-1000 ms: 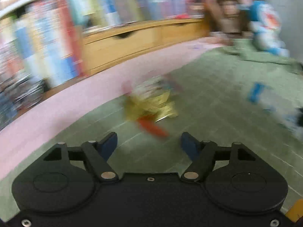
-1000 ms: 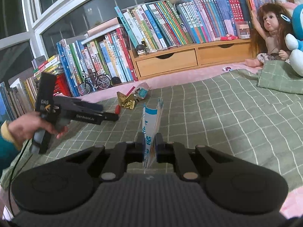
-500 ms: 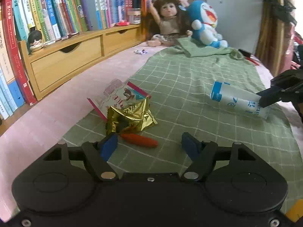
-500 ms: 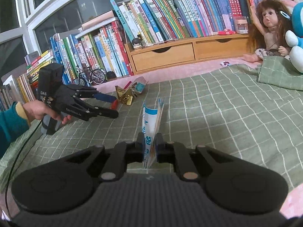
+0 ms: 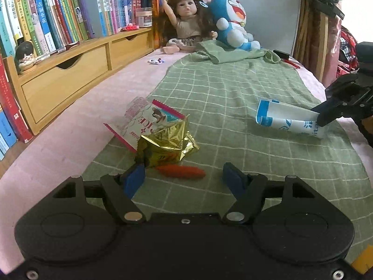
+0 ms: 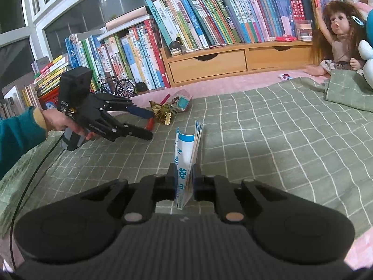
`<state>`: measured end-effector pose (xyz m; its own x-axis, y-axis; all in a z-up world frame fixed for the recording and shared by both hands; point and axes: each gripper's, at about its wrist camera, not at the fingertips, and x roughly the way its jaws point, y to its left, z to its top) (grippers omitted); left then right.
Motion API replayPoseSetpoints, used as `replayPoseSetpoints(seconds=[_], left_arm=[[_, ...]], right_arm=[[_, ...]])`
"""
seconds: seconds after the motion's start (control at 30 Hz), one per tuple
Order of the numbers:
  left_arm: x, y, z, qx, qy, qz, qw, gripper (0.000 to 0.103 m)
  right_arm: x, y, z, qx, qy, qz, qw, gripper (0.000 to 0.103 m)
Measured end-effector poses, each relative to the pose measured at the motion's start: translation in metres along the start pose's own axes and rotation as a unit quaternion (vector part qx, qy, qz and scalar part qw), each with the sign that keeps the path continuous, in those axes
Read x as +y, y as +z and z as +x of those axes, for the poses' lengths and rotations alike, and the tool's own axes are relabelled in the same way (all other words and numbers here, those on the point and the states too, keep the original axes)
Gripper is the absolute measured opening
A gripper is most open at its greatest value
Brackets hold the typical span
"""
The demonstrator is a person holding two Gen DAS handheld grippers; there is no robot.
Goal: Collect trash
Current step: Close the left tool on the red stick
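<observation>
Trash lies on the green checked blanket (image 5: pixel 233 93): a crumpled gold foil bag (image 5: pixel 166 145), a pink-and-white snack wrapper (image 5: pixel 144 121) behind it and a small red wrapper (image 5: pixel 180 171) in front. My left gripper (image 5: pixel 183 170) is low over the blanket, its jaws closing with the red wrapper between the blue pads (image 5: pixel 134 179), not touching it. My right gripper (image 6: pixel 184 175) is shut on a flattened white-and-blue packet (image 6: pixel 186 144), held on edge above the blanket. The right wrist view shows the left gripper (image 6: pixel 149 124) beside the gold bag (image 6: pixel 163 113).
A low wooden drawer unit (image 5: pixel 65 79) with rows of books (image 6: pixel 209 23) runs along the left of the pink sheet (image 5: pixel 70 130). A doll (image 5: pixel 186 23) and a blue plush toy (image 5: pixel 233 21) sit at the far end on a folded green cloth (image 5: pixel 221 53).
The left wrist view has swung round and steadied, and the left gripper has closed in on the trash pile so the red wrapper lies between its fingers. The right gripper still holds the packet.
</observation>
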<state>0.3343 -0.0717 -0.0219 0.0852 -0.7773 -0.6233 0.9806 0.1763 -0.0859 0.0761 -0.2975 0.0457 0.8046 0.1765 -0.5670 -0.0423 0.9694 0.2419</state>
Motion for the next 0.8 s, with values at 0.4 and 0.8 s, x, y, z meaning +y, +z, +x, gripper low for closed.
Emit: replayPoseSetpoints(seconds=[0.4, 0.8], left_arm=[[-0.023, 0.000, -0.004, -0.011, 0.023, 0.042, 0.9988, 0.042], [-0.066, -0.009, -0.021, -0.012, 0.147, 0.012, 0.9890, 0.042]], right_arm=[[0.006, -0.001, 0.001, -0.002, 0.006, 0.001, 1.000, 0.016], [0.019, -0.004, -0.009, -0.005, 0.016, 0.001, 1.000, 0.016]])
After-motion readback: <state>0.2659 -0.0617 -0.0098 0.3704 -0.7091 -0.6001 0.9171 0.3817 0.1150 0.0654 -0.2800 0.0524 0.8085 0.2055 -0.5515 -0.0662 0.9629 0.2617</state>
